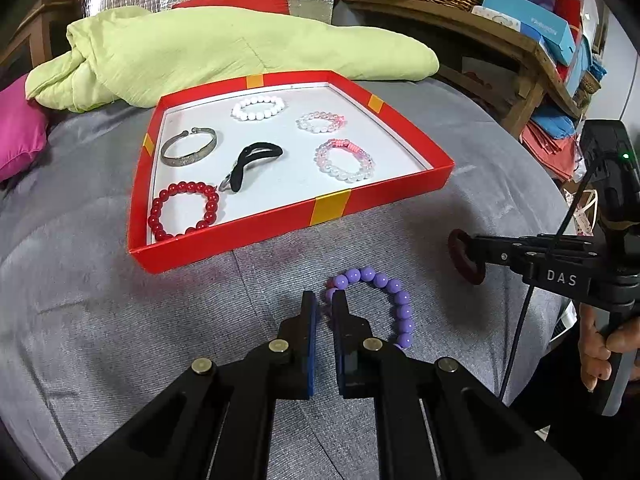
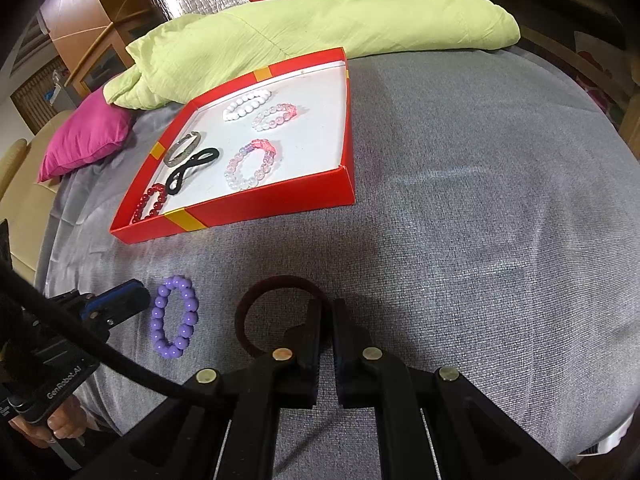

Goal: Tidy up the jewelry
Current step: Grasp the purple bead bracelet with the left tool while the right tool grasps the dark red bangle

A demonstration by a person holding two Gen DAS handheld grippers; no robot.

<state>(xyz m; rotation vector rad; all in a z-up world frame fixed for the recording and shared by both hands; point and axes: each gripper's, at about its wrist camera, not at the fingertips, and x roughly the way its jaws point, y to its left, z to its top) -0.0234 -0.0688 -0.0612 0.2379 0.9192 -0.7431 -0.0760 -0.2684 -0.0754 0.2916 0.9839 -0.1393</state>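
Observation:
A purple bead bracelet [image 1: 390, 300] lies on the grey cover; it also shows in the right wrist view [image 2: 175, 316]. My left gripper [image 1: 325, 300] is nearly shut just left of its near end, holding nothing; in the right wrist view the left gripper [image 2: 132, 300] sits beside the bracelet. My right gripper [image 2: 327, 312] is shut on a dark maroon hair tie [image 2: 264, 300], also seen in the left wrist view [image 1: 464, 258]. The red tray [image 1: 332, 210] holds red, white, clear and pink bead bracelets, a metal bangle [image 1: 189, 147] and a black hair tie [image 1: 252, 164].
A green blanket [image 1: 240, 48] lies behind the tray, a pink cushion [image 1: 20, 136] at the left. A wooden shelf [image 1: 520, 52] with boxes and a basket stands at the right.

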